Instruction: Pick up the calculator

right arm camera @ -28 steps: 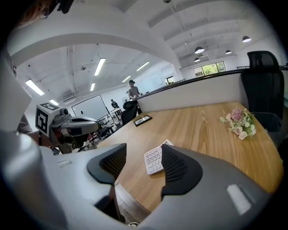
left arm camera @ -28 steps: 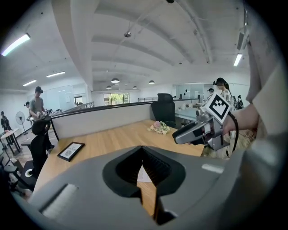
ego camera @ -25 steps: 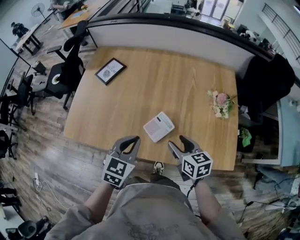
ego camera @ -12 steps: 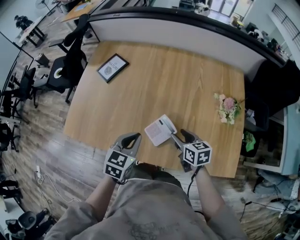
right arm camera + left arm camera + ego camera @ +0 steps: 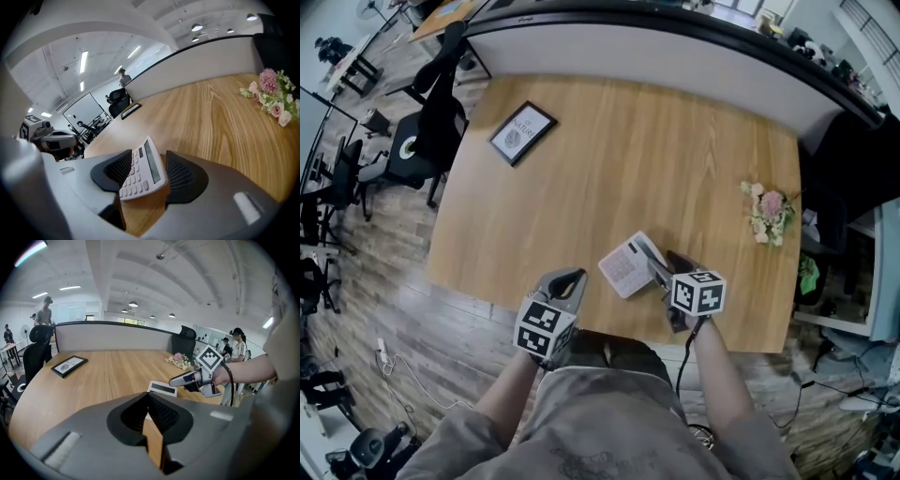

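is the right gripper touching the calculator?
Touching. Right gripper view: the calculator sits wedged between the pads of the right gripper, an edge against each.

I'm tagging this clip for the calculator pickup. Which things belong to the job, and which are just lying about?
In the job:
calculator
right gripper, shut on it

Lying about:
picture frame
flowers
left gripper, shut and empty, idle at the table edge

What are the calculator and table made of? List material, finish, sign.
Calculator: probably hard plastic, matte white, with moulded keys and a dark display strip. Table: wood or wood-look laminate, light brown, straight grain lines, smooth satin surface; cannot tell which.
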`<act>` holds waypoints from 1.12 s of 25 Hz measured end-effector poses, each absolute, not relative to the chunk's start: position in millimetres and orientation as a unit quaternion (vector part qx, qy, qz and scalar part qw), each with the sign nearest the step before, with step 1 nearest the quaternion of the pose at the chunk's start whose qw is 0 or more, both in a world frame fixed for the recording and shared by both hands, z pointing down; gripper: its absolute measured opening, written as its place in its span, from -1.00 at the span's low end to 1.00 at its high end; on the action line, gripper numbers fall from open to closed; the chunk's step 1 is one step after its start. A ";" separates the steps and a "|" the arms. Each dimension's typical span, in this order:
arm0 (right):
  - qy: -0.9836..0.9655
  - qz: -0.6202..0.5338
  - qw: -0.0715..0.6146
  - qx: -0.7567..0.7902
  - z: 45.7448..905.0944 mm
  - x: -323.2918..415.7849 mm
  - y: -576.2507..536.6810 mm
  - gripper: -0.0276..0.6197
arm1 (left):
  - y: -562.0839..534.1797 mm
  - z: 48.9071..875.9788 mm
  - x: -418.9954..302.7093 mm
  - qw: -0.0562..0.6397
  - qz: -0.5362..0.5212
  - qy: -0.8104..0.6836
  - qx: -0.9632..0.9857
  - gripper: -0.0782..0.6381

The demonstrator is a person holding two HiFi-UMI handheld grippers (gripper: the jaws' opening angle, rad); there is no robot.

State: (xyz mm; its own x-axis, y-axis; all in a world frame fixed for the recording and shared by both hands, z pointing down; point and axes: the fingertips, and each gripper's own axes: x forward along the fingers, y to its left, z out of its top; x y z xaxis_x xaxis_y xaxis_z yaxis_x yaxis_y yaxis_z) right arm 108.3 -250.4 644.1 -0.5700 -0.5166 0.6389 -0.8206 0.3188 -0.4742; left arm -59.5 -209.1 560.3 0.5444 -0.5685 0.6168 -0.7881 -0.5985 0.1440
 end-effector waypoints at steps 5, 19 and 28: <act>-0.787 0.412 0.205 0.411 667.2 98.1 -259.7 -0.18 | -218.2 581.8 -67.2 0.212 0.273 -0.383 0.857 -0.78; -0.796 0.465 0.185 0.341 688.5 68.4 -267.5 -0.22 | -239.1 597.7 -76.1 0.213 0.278 -0.363 0.864 -0.78; -0.766 0.541 0.093 0.335 677.6 62.1 -261.4 -0.65 | -234.6 596.0 -80.7 0.218 0.274 -0.358 0.866 -0.78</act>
State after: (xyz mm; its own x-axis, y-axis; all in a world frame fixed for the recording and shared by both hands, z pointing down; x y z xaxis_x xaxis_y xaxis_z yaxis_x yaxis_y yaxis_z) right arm 62.1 -261.4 677.6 -0.7584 -0.4122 0.5049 -0.6136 0.1900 -0.7664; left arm -80.7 -234.6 596.0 0.5937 -0.5008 0.6299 -0.7393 -0.6486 0.1812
